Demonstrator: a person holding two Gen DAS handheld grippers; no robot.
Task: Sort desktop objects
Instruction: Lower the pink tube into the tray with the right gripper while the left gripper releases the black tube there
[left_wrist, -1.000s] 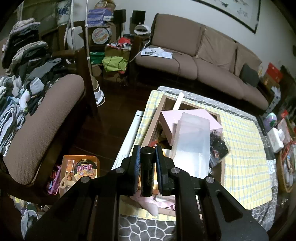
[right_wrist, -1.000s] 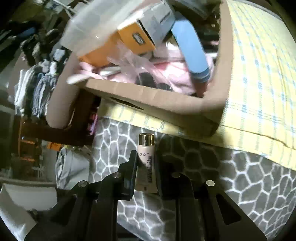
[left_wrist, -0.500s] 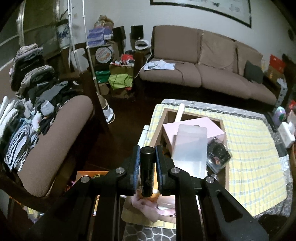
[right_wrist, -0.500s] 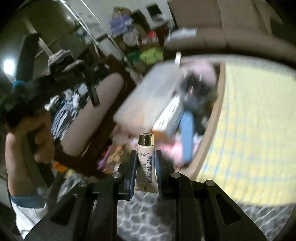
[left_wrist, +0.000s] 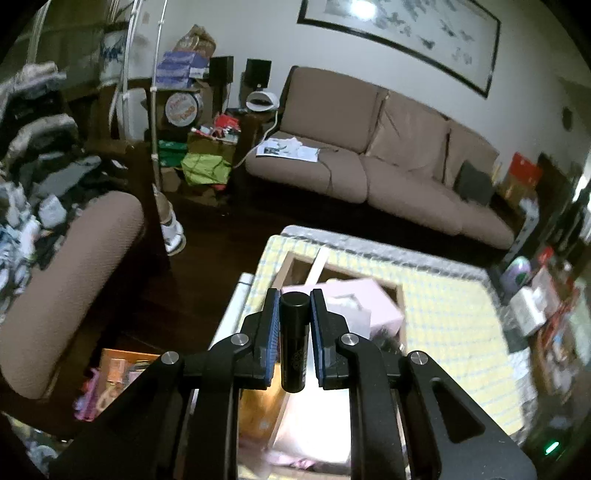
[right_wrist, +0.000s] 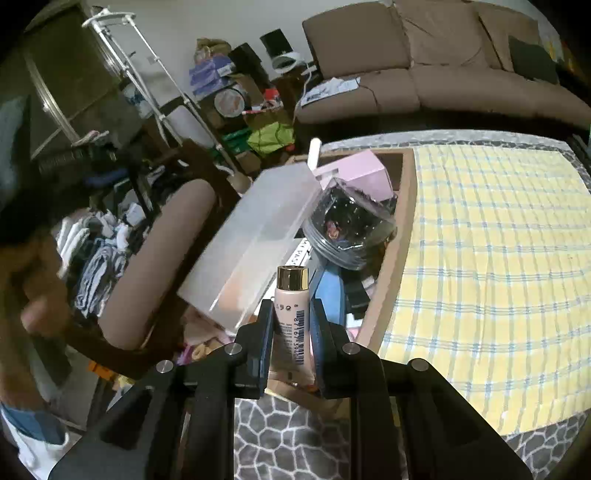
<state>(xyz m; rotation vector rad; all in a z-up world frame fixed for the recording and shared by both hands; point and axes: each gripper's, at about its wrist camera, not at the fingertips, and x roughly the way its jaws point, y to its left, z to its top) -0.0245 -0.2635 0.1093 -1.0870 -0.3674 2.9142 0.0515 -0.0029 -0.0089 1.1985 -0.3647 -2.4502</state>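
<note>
My left gripper is shut on a black cylindrical tube, held upright high above the cardboard box on the table. My right gripper is shut on a pale pink tube with a gold cap, held upright above the box's near corner. The box holds a pink carton, a frosted plastic case, a clear bag of dark items and a blue item.
A yellow checked cloth covers the table over a grey patterned mat. A brown sofa stands behind. A brown armchair piled with clothes is at the left. An orange box lies on the floor.
Both grippers have lifted away from the box with their tubes still held. The left view tilted up toward the sofa. The right gripper swung up from the table edge to look across the box.
</note>
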